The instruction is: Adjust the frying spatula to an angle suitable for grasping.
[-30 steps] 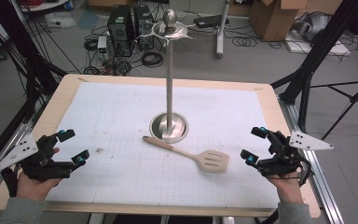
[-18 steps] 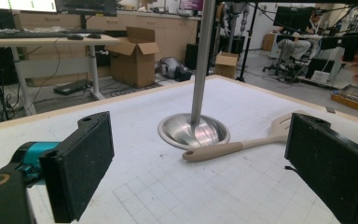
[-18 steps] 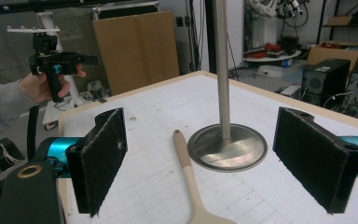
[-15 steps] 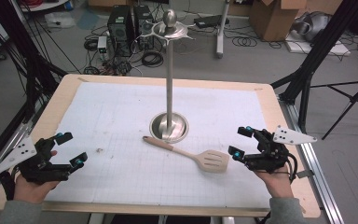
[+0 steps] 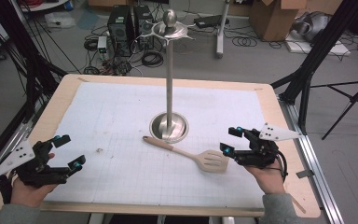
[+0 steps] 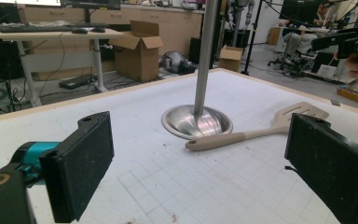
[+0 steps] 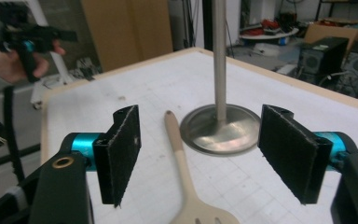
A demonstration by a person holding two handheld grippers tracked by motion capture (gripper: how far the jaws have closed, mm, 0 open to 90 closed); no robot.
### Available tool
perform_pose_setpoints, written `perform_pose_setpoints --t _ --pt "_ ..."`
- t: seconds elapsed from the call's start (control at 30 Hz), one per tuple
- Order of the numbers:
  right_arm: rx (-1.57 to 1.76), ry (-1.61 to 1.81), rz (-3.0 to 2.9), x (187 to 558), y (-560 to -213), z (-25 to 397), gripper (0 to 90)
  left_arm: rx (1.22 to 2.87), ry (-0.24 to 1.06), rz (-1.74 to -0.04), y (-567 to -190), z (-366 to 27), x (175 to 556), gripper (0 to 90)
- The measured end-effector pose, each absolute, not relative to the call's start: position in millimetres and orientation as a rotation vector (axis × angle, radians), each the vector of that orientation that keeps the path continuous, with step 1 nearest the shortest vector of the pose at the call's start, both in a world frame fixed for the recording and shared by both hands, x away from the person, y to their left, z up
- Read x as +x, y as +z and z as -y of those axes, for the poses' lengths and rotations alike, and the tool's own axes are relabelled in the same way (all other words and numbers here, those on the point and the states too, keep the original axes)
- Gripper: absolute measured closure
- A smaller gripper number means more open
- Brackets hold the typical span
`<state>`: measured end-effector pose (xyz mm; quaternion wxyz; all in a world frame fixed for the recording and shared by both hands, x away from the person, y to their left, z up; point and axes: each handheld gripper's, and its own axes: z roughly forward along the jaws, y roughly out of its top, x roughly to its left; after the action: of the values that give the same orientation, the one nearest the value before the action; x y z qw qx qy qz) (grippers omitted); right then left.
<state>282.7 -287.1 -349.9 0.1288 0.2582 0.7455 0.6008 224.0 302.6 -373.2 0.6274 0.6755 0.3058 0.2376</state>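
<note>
Both my grippers, left gripper and right gripper, are wide open, holding nothing; spatula lies beside the stand.

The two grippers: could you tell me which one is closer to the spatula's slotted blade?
The right gripper, open just beside the spatula blade. The left gripper, also open, sits far across the mat, well past the handle end.
</note>
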Motion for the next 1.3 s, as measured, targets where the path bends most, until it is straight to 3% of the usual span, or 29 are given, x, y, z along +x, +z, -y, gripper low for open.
perform_pose_setpoints --t 0.93,1.07,1.3 --pt "0.610 1.529 -2.358 300.8 -368.1 241.6 83.6 1.578 0.542 -0.753 -383.3 -309.2 218.0 8.4" --pt "0.621 1.509 -2.383 302.9 -371.4 236.4 89.2 1.580 0.541 -0.754 -383.4 -309.1 217.7 8.4" --pt "0.625 1.443 -2.459 312.9 -382.0 219.8 89.4 1.582 0.540 -0.750 -383.2 -306.9 216.7 8.4"
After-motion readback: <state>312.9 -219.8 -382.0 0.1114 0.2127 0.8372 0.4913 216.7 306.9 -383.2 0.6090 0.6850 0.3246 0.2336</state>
